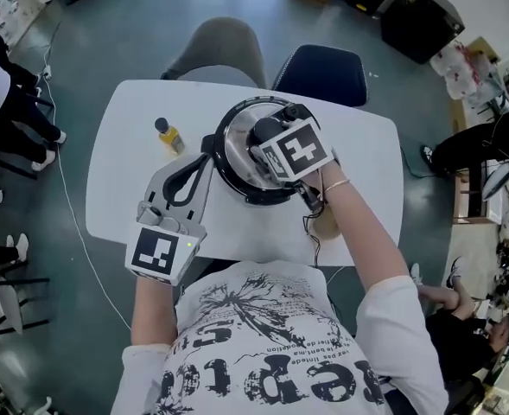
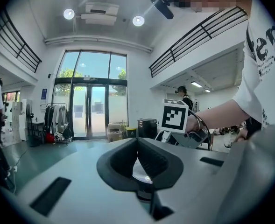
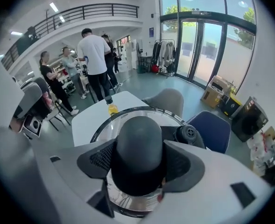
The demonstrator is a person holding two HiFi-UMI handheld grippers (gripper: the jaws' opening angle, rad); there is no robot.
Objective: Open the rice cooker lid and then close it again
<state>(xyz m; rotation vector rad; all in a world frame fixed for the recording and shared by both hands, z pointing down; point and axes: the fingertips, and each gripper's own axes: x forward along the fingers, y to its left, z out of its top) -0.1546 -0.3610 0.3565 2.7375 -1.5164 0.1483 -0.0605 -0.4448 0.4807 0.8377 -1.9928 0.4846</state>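
Note:
The rice cooker [image 1: 237,175] stands mid-table with its glass lid [image 1: 241,137] down. From above, my right gripper [image 1: 270,138] comes down on the lid; its marker cube hides most of the jaws. In the right gripper view its pads [image 3: 177,164] sit flush against both sides of the black lid knob [image 3: 139,143]: the right gripper [image 3: 139,164] is shut on the knob. My left gripper [image 1: 206,156] reaches level to the cooker's left edge. In the left gripper view its jaws [image 2: 138,148] are drawn together with a sliver of shiny metal [image 2: 142,171] between the pads.
A small yellow bottle [image 1: 168,135] stands on the white table [image 1: 124,188] left of the cooker. A cord [image 1: 310,225] trails toward me. A grey chair [image 1: 219,50] and a blue chair [image 1: 321,72] stand beyond the far edge. People [image 3: 94,55] stand farther off.

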